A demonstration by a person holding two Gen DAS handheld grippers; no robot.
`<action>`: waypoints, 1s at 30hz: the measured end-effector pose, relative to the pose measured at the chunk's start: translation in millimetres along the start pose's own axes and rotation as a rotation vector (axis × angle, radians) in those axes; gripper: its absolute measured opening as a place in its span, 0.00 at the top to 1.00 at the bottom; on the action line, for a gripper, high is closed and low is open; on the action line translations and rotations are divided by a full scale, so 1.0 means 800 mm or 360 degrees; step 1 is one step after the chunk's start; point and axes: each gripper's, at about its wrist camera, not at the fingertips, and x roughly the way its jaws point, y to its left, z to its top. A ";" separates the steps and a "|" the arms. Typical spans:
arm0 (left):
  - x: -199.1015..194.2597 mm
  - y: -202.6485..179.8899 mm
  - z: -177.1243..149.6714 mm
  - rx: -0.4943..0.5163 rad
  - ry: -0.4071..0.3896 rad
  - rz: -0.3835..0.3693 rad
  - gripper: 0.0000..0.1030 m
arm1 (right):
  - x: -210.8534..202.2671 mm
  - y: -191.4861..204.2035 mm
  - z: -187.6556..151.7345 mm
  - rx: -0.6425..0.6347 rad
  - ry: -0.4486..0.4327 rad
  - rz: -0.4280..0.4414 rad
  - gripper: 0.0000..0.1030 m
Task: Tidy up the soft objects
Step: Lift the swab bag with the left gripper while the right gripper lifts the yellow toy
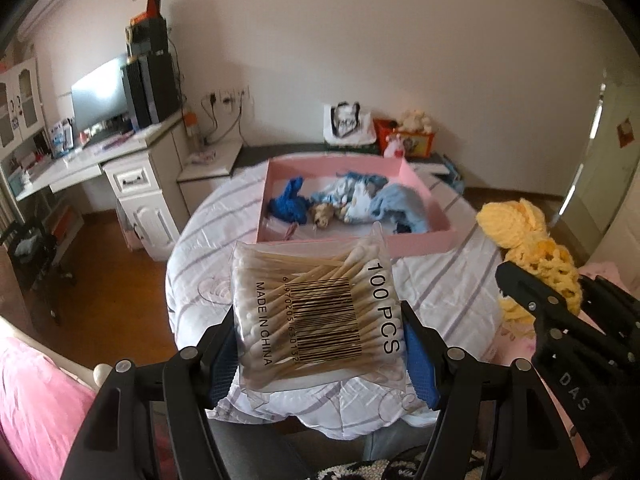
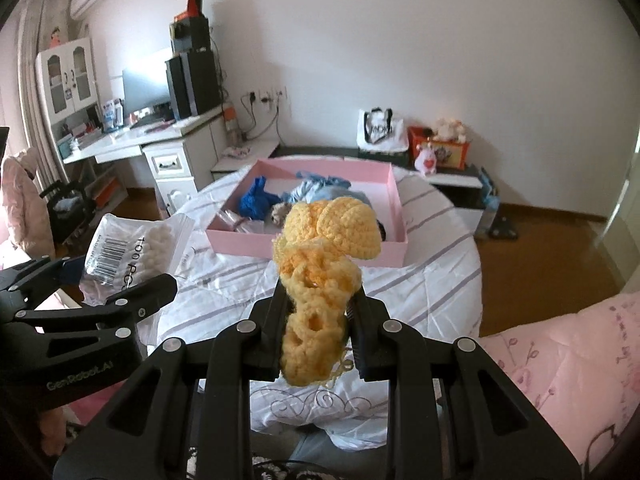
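Currently left gripper jaws clamp swab packet, swabs crosswise; right gripper jaws pinch yellow crochet piece, upright.

White desk against pale wall, wooden floor.

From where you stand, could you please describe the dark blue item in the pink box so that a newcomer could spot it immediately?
On the round table with the striped white cloth sits a shallow pink box. The dark blue knitted piece lies in its left part, beside a small doll dressed in pale blue. Its deep royal blue sets it apart from the pale fabrics around it.
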 end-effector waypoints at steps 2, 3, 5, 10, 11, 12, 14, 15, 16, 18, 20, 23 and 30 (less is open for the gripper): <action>-0.021 -0.002 -0.004 0.0006 -0.0045 0.0003 0.35 | -0.013 0.002 -0.001 -0.0010 -0.0035 -0.0005 0.77; -0.035 -0.003 -0.007 0.0010 -0.0077 0.0006 0.35 | -0.021 0.003 -0.001 -0.0015 -0.0057 -0.0004 0.77; -0.056 -0.006 -0.013 0.0016 -0.0123 0.0014 0.35 | -0.034 0.005 -0.001 -0.0021 -0.0095 -0.0007 0.77; -0.100 -0.012 -0.030 0.0034 -0.0218 0.0019 0.35 | -0.065 0.012 -0.002 -0.0048 -0.0188 -0.0021 0.77; -0.107 -0.013 -0.035 0.0037 -0.0236 0.0028 0.35 | -0.070 0.013 -0.002 -0.0055 -0.0204 -0.0019 0.77; -0.115 -0.015 -0.039 0.0041 -0.0256 0.0033 0.35 | -0.076 0.014 -0.003 -0.0063 -0.0220 -0.0018 0.77; -0.133 -0.019 -0.048 0.0051 -0.0295 0.0033 0.35 | -0.086 0.018 -0.004 -0.0072 -0.0248 -0.0020 0.77; -0.139 -0.020 -0.054 0.0055 -0.0312 0.0039 0.35 | -0.090 0.019 -0.004 -0.0075 -0.0262 -0.0021 0.77; -0.146 -0.022 -0.057 0.0058 -0.0328 0.0047 0.35 | -0.094 0.020 -0.005 -0.0077 -0.0272 -0.0021 0.77; -0.151 -0.023 -0.065 0.0060 -0.0348 0.0052 0.35 | -0.102 0.022 -0.005 -0.0081 -0.0301 -0.0026 0.77; -0.159 -0.024 -0.074 0.0060 -0.0372 0.0050 0.35 | -0.110 0.022 -0.008 -0.0082 -0.0326 -0.0033 0.77; -0.171 -0.025 -0.087 0.0062 -0.0411 0.0053 0.35 | -0.122 0.025 -0.013 -0.0077 -0.0360 -0.0046 0.77; -0.175 -0.024 -0.114 0.0075 -0.0450 0.0035 0.35 | -0.136 0.027 -0.016 -0.0084 -0.0404 -0.0055 0.77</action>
